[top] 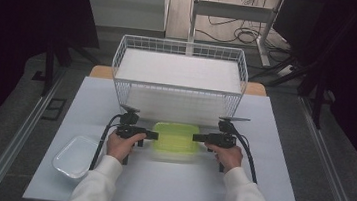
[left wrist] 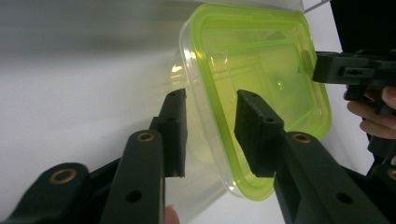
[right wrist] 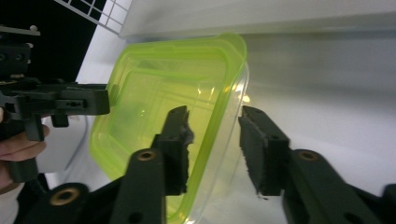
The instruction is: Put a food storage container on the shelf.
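A clear plastic box with a lime-green lid (top: 176,139) sits on the white table in front of the wire basket. My left gripper (top: 155,135) is at its left side and my right gripper (top: 195,137) at its right side. In the left gripper view the box's lidded rim (left wrist: 261,60) runs between the jaws of the open left gripper (left wrist: 210,100), with a gap on both sides. In the right gripper view the open right gripper (right wrist: 214,116) straddles the opposite rim of the box (right wrist: 154,93) the same way. Each gripper view also shows the other gripper across the lid.
A white wire basket (top: 178,87) holding a white slab stands just behind the box. A second clear container (top: 76,156) lies at the table's front left. The white table (top: 182,191) has a bare stretch between my forearms; dark floor and cables lie beyond.
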